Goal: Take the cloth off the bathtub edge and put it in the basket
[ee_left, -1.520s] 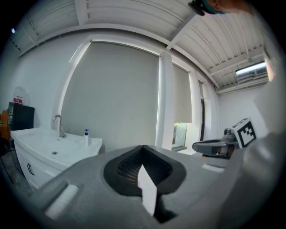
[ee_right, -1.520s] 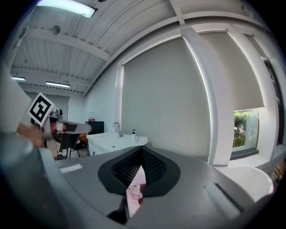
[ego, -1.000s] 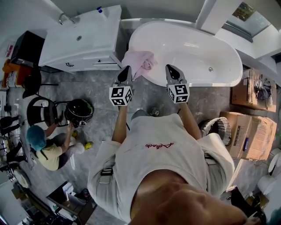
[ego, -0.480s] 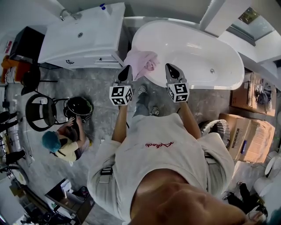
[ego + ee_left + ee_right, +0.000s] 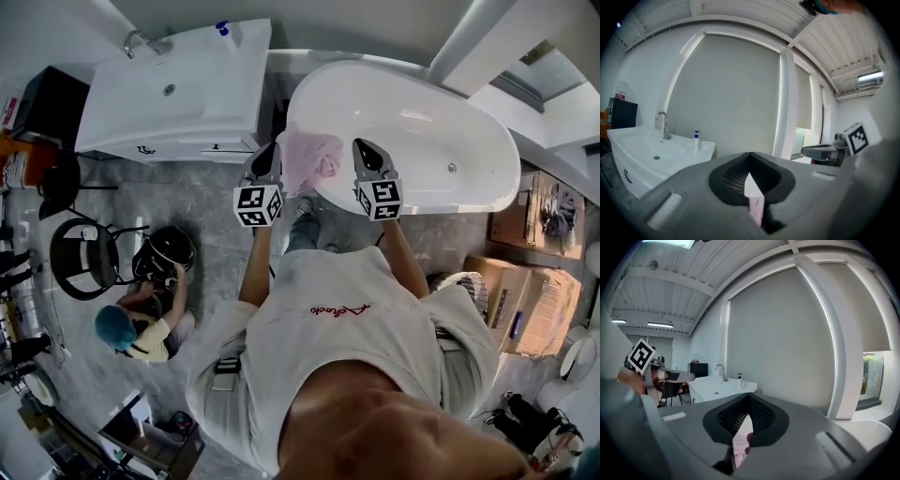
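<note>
- Looking steeply down from the head view, a pink cloth (image 5: 309, 155) lies bunched on the near rim of a white bathtub (image 5: 422, 122), at the tub's left end.
- The left gripper (image 5: 271, 148) has its tip just beside the cloth's left edge; I cannot tell whether it touches.
- The right gripper (image 5: 360, 144) points over the tub rim, near the cloth's right side.
- In the left gripper view, the left gripper's jaws are pressed together with nothing clamped. Only a thin pink sliver of cloth (image 5: 756, 212) shows through the notch below them.
- In the right gripper view, the right gripper's jaws are likewise closed and empty. A blurred pink strip of cloth (image 5: 738, 448) shows beyond them.
- The person's white shirt (image 5: 328, 328) hides the floor just below and most of both arms.
- A pale round basket (image 5: 461, 279) is largely hidden behind the person's right shoulder.
- Cardboard boxes (image 5: 530, 295) on the right are cut off by the picture edge.
- A white sink cabinet (image 5: 173, 94) with a faucet (image 5: 139, 39) stands left of the tub.
- Another person in a blue cap (image 5: 117, 326) crouches by a black round container (image 5: 169, 248); what it holds cannot be made out.
- Red script writing (image 5: 340, 308) crosses the shirt and is too small to read reliably.
- Each gripper's cube bears black-and-white square markers.
</note>
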{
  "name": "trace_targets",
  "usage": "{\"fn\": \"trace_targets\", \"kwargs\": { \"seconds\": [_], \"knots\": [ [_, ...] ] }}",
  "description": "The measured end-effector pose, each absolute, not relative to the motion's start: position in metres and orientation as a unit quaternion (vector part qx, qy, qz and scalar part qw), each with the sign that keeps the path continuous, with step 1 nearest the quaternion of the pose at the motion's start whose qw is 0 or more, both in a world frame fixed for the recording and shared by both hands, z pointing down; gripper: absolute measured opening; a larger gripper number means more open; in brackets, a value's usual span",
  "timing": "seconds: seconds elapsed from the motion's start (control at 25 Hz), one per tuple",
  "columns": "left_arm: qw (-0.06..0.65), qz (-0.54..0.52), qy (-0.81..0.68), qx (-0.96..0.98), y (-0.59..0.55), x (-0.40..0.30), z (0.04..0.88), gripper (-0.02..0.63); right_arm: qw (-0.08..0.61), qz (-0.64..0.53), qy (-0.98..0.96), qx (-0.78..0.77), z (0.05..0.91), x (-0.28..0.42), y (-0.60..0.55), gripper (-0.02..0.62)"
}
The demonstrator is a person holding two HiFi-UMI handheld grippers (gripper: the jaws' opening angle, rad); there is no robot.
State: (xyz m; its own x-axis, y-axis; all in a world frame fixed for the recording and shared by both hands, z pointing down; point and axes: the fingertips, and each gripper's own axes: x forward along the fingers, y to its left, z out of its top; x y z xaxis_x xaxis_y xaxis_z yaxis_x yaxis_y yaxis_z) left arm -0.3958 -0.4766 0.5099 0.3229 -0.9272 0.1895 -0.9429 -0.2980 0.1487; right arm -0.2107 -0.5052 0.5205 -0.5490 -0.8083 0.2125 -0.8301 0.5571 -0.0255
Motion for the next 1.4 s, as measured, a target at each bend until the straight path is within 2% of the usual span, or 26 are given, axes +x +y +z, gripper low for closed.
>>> {"fn": "trace_targets", "kwargs": {
  "seconds": [0.68, 1.4],
  "knots": [
    [0.138, 0.020, -0.539, 0.831, -0.604, -0.456, 0.512, 0.000, 0.112, 0.032, -0.854, 0.507, 0.491, -0.267, -0.619, 0.006],
    [0.162, 0.050, -0.539, 0.825, -0.653, -0.451, 0.547, 0.000, 0.133, 0.050, -0.865, 0.482, 0.519, -0.269, -0.670, 0.006]
  ]
}}
